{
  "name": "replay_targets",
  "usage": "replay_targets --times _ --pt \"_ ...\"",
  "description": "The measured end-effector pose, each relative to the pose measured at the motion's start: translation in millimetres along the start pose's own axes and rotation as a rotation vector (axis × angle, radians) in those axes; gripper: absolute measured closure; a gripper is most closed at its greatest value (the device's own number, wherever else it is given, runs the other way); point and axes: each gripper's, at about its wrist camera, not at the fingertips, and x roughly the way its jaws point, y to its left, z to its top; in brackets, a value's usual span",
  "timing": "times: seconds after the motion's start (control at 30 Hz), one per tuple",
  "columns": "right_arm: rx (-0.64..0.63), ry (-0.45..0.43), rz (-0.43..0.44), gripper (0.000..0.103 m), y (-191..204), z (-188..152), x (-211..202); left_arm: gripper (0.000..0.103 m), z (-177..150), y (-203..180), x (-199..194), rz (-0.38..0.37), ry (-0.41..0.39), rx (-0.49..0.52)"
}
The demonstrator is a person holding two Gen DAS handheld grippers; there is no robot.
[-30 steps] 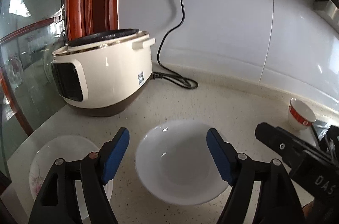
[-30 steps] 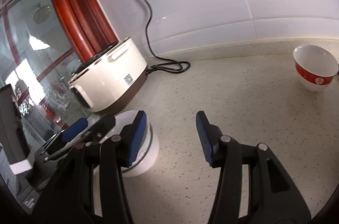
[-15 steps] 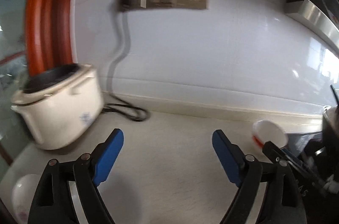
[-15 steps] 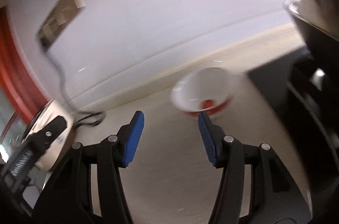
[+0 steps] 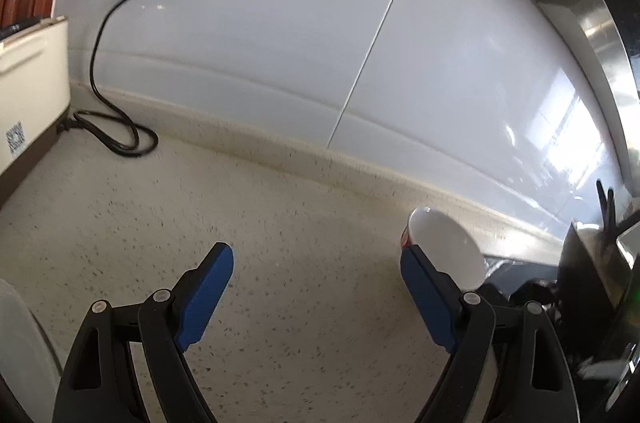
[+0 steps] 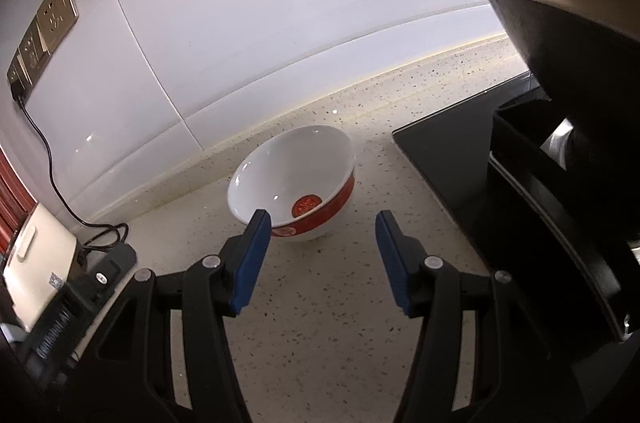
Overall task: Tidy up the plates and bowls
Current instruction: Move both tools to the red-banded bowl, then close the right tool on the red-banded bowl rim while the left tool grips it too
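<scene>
Red-banded bowl [image 6: 296,183] just beyond right gripper [image 6: 323,223], frame centre, offset toward its left pad; jaws opening, nothing between.

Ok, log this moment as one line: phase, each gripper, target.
phase: approach | right gripper: jaws opening, empty, facing red-banded bowl | left gripper: open, empty, over countertop | bowl: upright, untouched
</scene>
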Motion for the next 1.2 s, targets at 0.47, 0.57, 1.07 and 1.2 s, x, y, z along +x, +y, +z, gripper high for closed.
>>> replay_targets --times 0.47,0.57,1.07,1.2 --pt "0.157 0.220 -0.042 0.032 11 19 72 0.016 -5 11 3 -0.035 0.057 -0.095" --pt "0.138 0.256 -0.053 0.048 12 13 76 0.016 -3 11 0 -0.022 0.040 -0.089" --pt "-0.039 0.361 0.155 0.092 6 -29 20 0.016 -19 5 39 -0.242 0.327 -0.146" --pt "-0.047 0.360 0.199 0.092 1 -36 7 0.017 -23 -2 41 -0.168 0.365 -0.074"
